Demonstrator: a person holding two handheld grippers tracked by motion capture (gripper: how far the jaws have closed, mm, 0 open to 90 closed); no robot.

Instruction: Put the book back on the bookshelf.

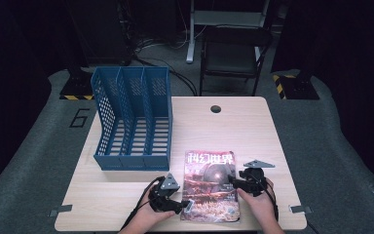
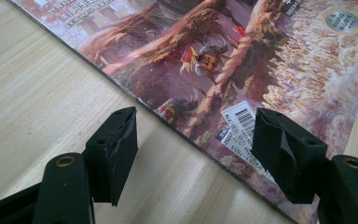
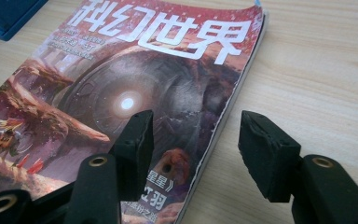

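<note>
A magazine [image 1: 210,185] lies flat on the wooden table [image 1: 126,195], cover up, at the near middle of the tabletop. A blue file rack [image 1: 132,117] with three slots stands at about ten o'clock from it, well apart from its top left corner.

The left gripper [image 1: 187,204] sits at the magazine's eight o'clock corner, pointing toward three o'clock. In the left gripper view its jaws stand released and wide apart, straddling the magazine's [image 2: 242,60] spine edge: one pad hangs over bare wood beside the edge, the other over the cover near the barcode label [image 2: 238,126]. Neither pad presses on the magazine.

The right gripper [image 1: 233,181] is at the magazine's right edge, around three to four o'clock, pointing toward nine o'clock. In the right gripper view its jaws are also released and spread wide across the page edge of the magazine [image 3: 135,88]: one pad is over the cover, the other over the table at the side. The pages curl up slightly at the far corner. Nothing is clamped between these pads.

Each gripper is held by a hand coming in from six o'clock, the left hand [image 1: 148,214] and the right hand [image 1: 258,204].
</note>
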